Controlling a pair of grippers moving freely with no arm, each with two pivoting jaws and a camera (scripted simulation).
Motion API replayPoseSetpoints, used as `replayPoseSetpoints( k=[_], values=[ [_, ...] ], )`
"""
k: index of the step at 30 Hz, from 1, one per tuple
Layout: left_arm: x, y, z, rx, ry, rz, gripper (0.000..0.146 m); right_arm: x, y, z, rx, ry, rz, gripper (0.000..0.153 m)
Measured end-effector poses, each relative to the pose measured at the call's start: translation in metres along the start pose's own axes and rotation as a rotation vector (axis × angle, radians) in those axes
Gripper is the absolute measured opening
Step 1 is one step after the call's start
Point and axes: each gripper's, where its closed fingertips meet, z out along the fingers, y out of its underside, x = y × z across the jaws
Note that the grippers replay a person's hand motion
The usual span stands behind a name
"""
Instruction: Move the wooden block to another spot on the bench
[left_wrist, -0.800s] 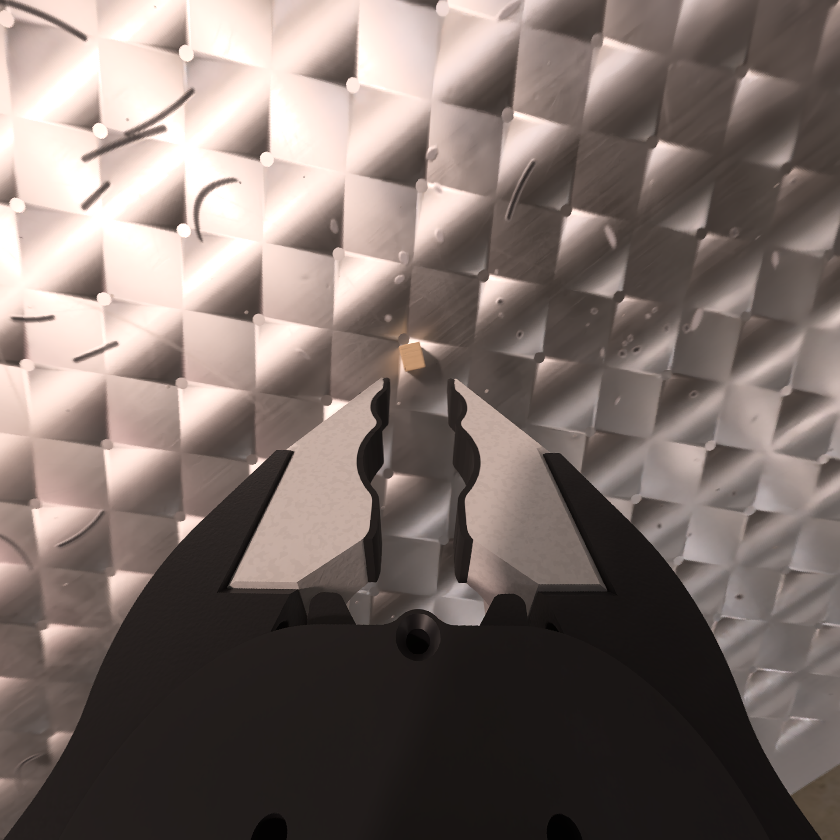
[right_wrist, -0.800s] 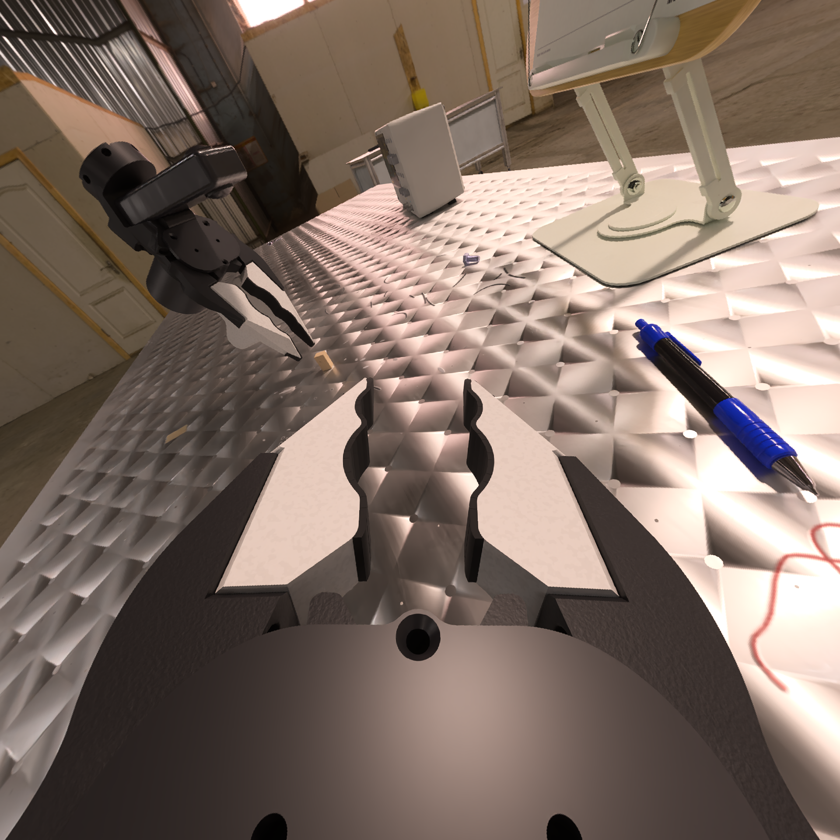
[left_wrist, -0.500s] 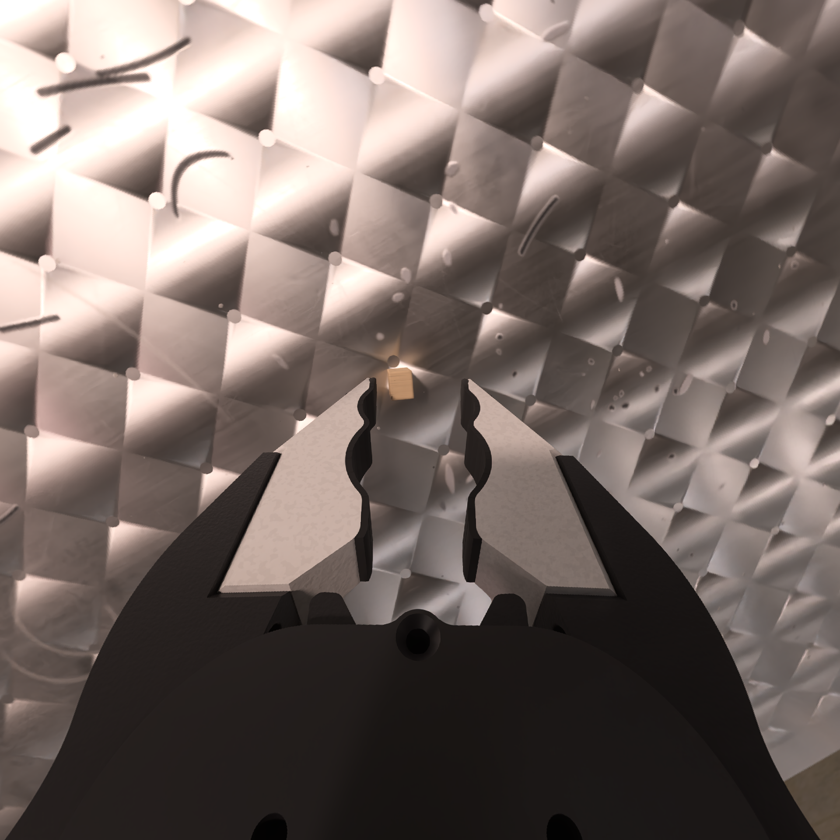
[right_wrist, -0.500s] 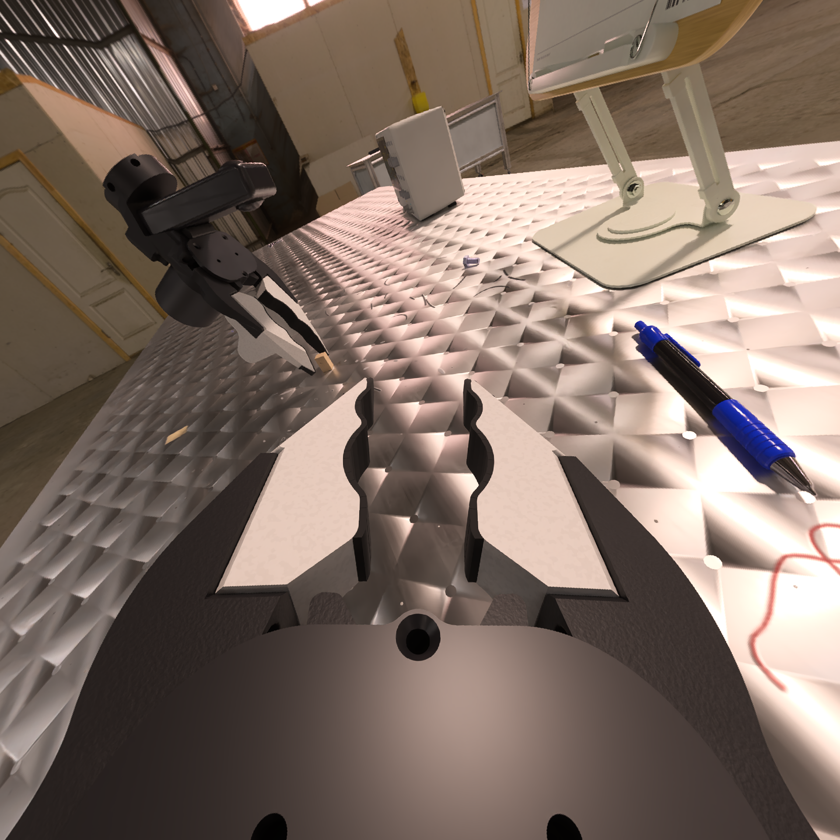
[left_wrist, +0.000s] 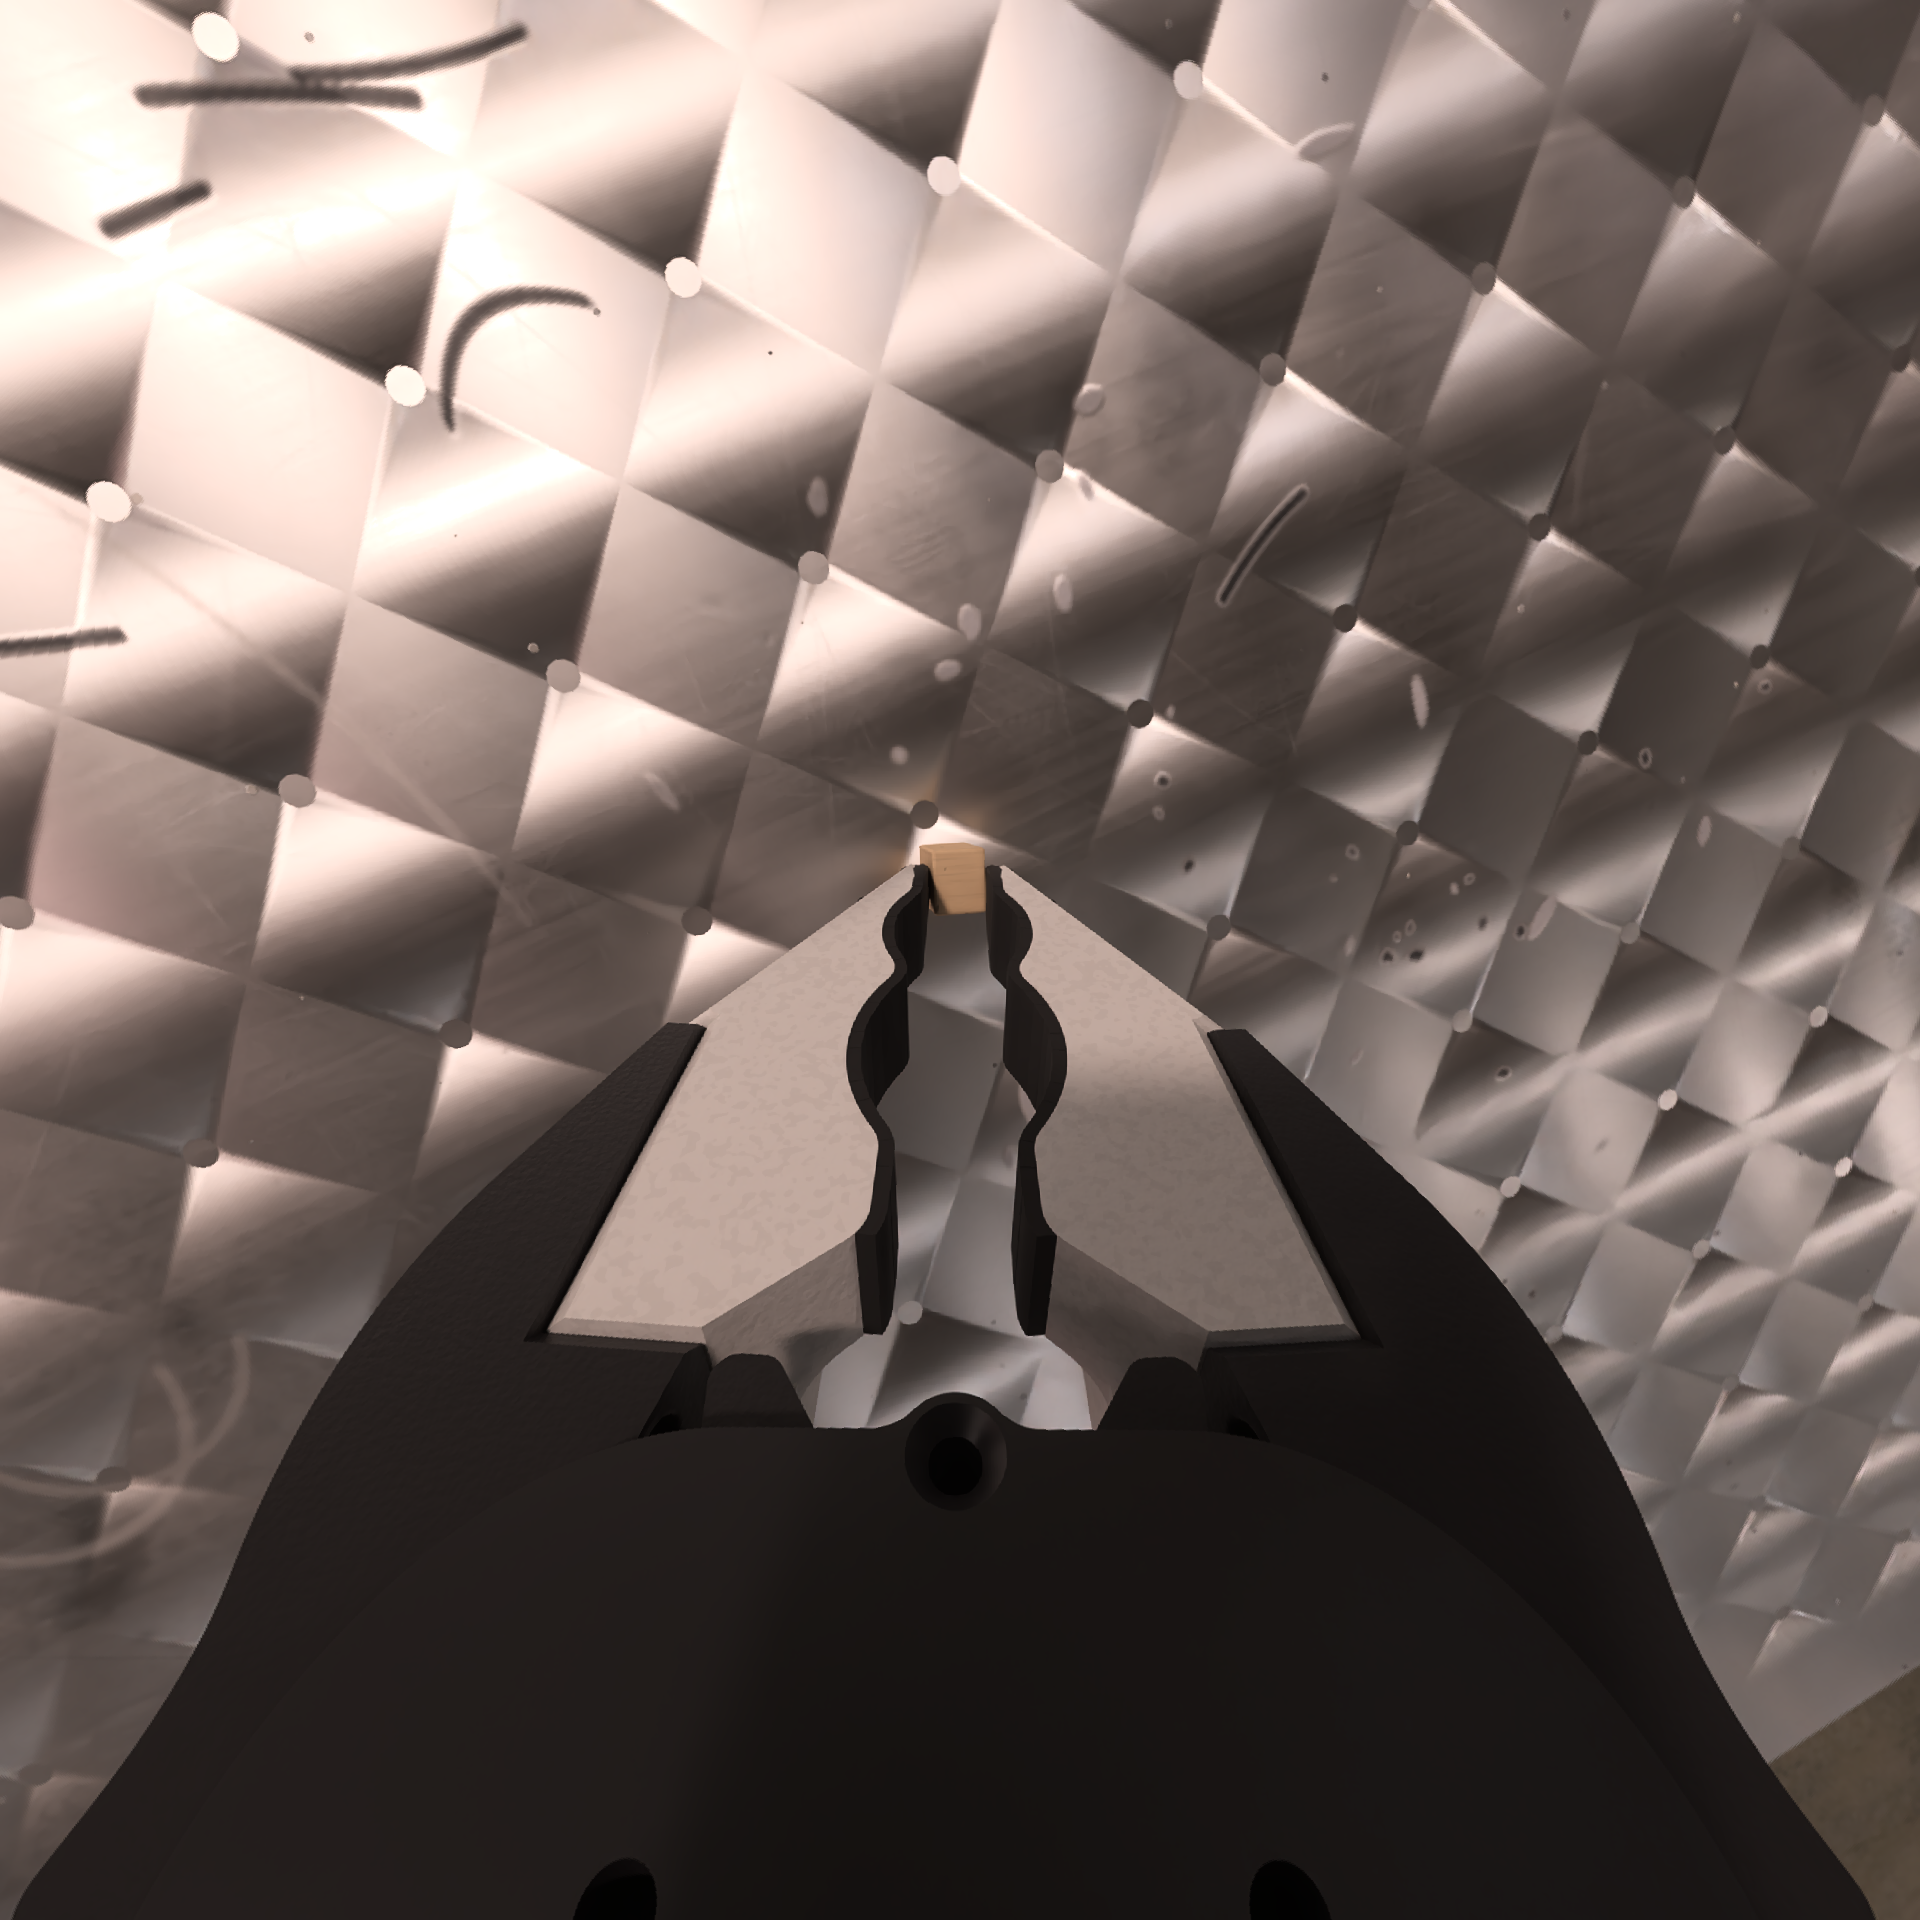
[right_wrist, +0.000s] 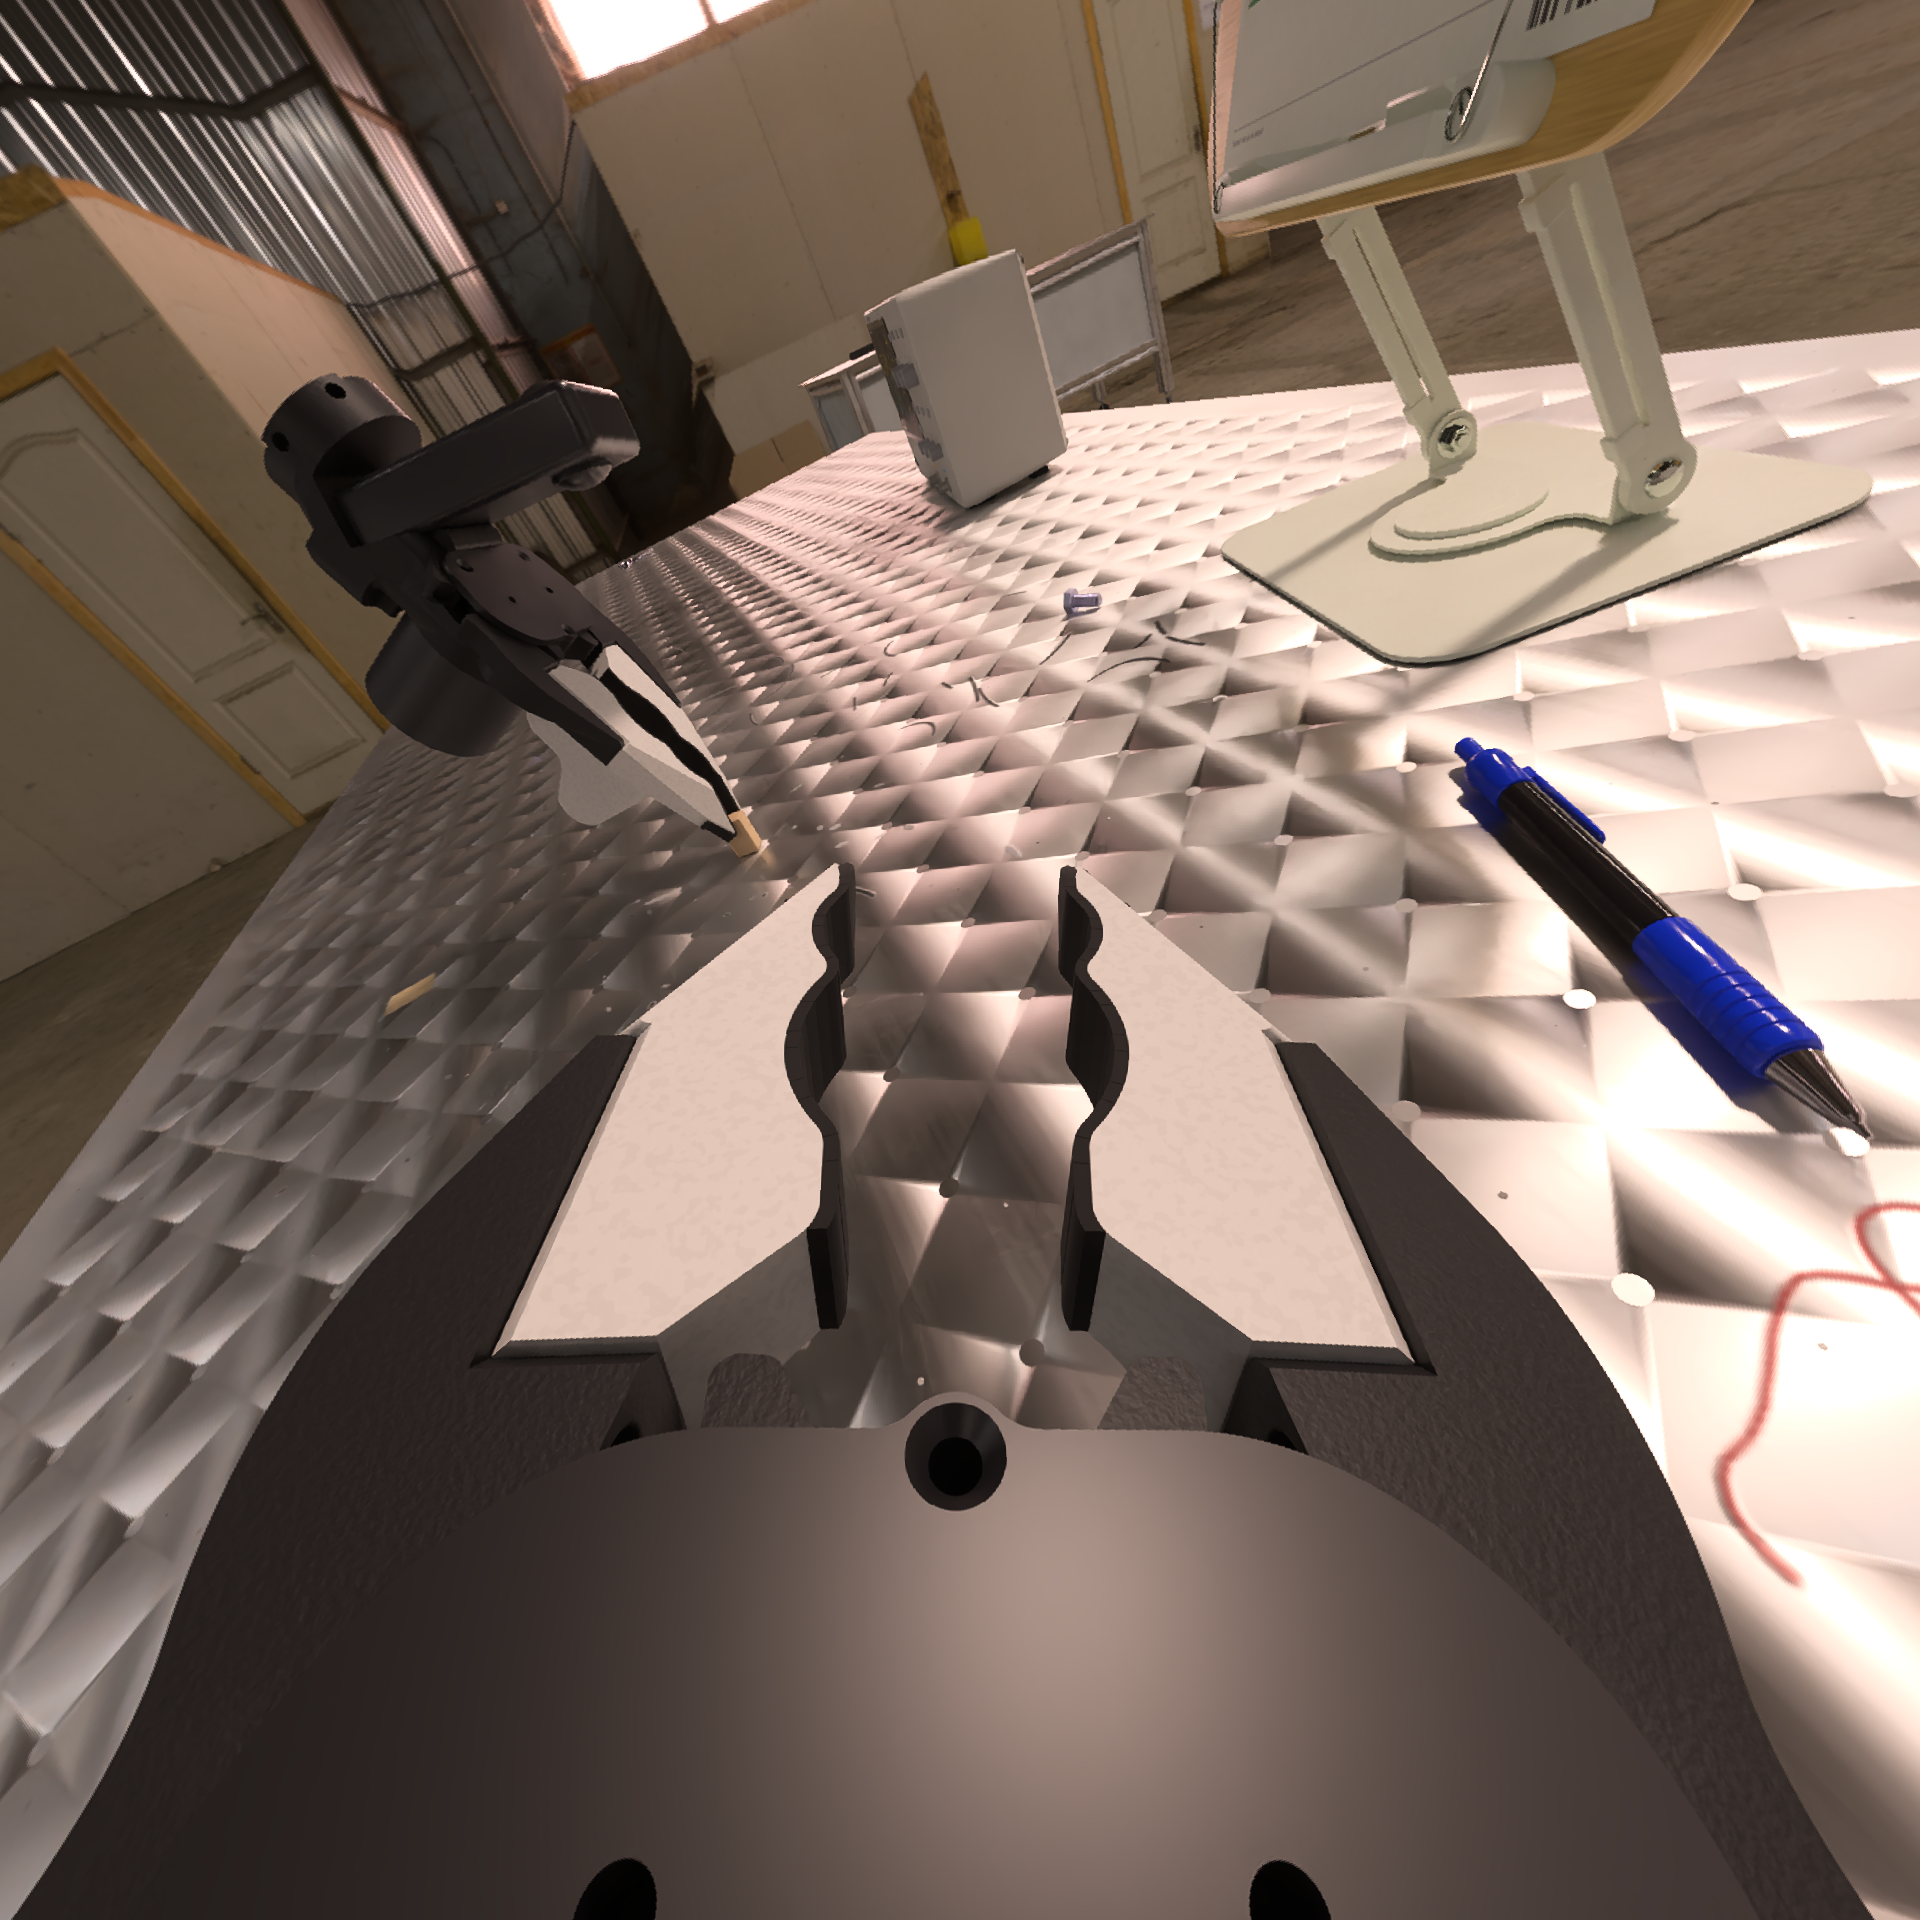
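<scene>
The small wooden block (left_wrist: 956, 881) sits pinched between the tips of my left gripper (left_wrist: 958, 875), whose jaws have closed onto its two sides. The block is at the level of the patterned metal bench (left_wrist: 1455, 520); I cannot tell whether it still touches it. In the right wrist view the left gripper (right_wrist: 717, 816) tilts down to the block (right_wrist: 745, 832) at the left of the bench (right_wrist: 1247, 831). My right gripper (right_wrist: 956, 885) is open and empty, hovering low over the bench, to the right of the block and nearer than it.
A blue and black pen (right_wrist: 1642, 925) lies to the right. A red string (right_wrist: 1787, 1351) lies near the right edge. A white stand (right_wrist: 1538, 540) and a white box (right_wrist: 977, 374) are at the back. A wood sliver (right_wrist: 410, 995) lies left. Dark wire scraps (left_wrist: 499, 332) lie beyond the block.
My left gripper has moved down and forward onto the block and closed its jaws on it. The right gripper has not moved.
</scene>
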Motion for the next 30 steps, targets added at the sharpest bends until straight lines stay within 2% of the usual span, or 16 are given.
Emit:
replayPoseSetpoints(
  k=[6, 11, 15, 18, 22, 26, 30],
  values=[
    [0.007, 0.001, -0.015, 0.03, 0.023, 0.042, 0.01, 0.0, 0.0, 0.0, 0.001, -0.004, 0.001, 0.039],
    [0.019, 0.005, -0.044, 0.029, 0.027, 0.113, 0.01, -0.001, 0.0, 0.0, 0.003, -0.006, 0.002, 0.039],
    [0.06, 0.003, -0.075, 0.044, 0.119, 0.267, 0.01, -0.001, 0.0, 0.001, 0.0, -0.009, 0.002, 0.039],
    [0.1, 0.007, -0.084, 0.039, 0.225, 0.38, 0.01, -0.002, 0.001, 0.001, -0.002, -0.011, 0.002, 0.039],
    [0.132, 0.014, -0.056, -0.004, 0.264, 0.374, 0.01, -0.003, 0.001, 0.001, -0.005, -0.013, 0.0, 0.039],
    [0.131, 0.027, -0.01, -0.068, 0.131, 0.395, 0.01, -0.003, 0.002, 0.002, -0.011, -0.012, -0.001, 0.039],
    [0.134, 0.037, 0.011, -0.09, 0.057, 0.421, 0.01, -0.003, 0.003, 0.002, -0.015, -0.009, 0.0, 0.039]
  ],
)
